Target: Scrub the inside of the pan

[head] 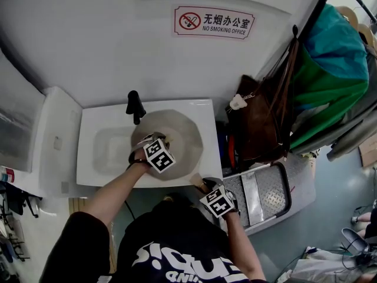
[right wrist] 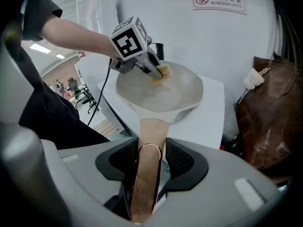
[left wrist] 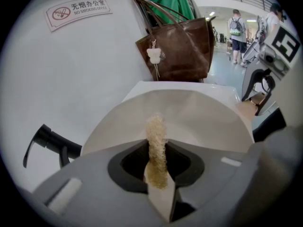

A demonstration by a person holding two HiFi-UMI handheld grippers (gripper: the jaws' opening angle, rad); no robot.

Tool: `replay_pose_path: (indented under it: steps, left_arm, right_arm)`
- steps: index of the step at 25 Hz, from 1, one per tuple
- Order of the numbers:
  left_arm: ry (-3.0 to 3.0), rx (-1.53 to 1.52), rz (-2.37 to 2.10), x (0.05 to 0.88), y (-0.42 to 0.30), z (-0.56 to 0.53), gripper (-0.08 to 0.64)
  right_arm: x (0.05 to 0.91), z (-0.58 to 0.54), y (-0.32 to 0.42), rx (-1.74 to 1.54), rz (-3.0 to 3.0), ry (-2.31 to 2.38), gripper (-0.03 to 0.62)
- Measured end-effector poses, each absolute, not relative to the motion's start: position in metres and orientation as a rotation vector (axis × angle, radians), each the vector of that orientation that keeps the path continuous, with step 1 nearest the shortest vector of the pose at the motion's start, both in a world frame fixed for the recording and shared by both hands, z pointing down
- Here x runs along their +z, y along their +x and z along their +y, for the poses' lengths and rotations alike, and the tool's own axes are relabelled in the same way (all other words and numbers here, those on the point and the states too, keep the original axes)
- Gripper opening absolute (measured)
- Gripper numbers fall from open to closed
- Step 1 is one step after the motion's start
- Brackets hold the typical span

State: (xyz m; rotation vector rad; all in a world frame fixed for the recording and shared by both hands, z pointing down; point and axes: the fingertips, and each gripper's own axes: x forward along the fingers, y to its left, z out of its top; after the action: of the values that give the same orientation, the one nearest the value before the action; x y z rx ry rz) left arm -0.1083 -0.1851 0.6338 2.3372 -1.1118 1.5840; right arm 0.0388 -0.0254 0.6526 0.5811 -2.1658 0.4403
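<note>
Beige pan (head: 187, 143) is held over the white sink (head: 88, 122), just in front of the black faucet (head: 135, 106). The pan's wooden-look handle (right wrist: 147, 174) is clamped between the jaws of the right gripper (right wrist: 150, 148). A yellowish scrub sponge (left wrist: 155, 126) is pinched tight in the left gripper (left wrist: 156, 157) and is placed at the pan's inner surface, near the faucet-side rim. A brown bag (head: 259, 119) is hung right of the sink.

At frame centre the beige round metal pan (head: 187, 139) hangs over the white ceramic sink (head: 97, 153), with the yellowish scrub sponge (left wrist: 156, 138) inside it. The black tap (head: 135, 106) stands at its upper left and the brown leather bag (head: 259, 122) to its right.
</note>
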Motion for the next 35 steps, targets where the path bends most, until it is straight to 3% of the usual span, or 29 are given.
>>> replay_pose_path:
  steps: [13, 14, 17, 35]
  left_arm:
    - [2.363, 1.509, -1.144, 0.621, -0.098, -0.185, 0.069]
    - [2.369, 1.498, -1.153, 0.619, -0.097, -0.185, 0.069]
    - [2.376, 1.461, -1.189, 0.611, -0.095, -0.184, 0.069]
    - [2.262, 0.696, -1.591, 0.484, -0.101, -0.074, 0.069]
  right_arm:
    - [0.557, -0.053, 0.055, 0.325, -2.337, 0.720, 0.178]
    - [0.553, -0.056, 0.057, 0.316, -2.343, 0.749, 0.160]
    - [0.542, -0.062, 0.061, 0.289, -2.360, 0.836, 0.008]
    - [0.450, -0.048, 0.022, 0.365, -2.724, 0.818, 0.008]
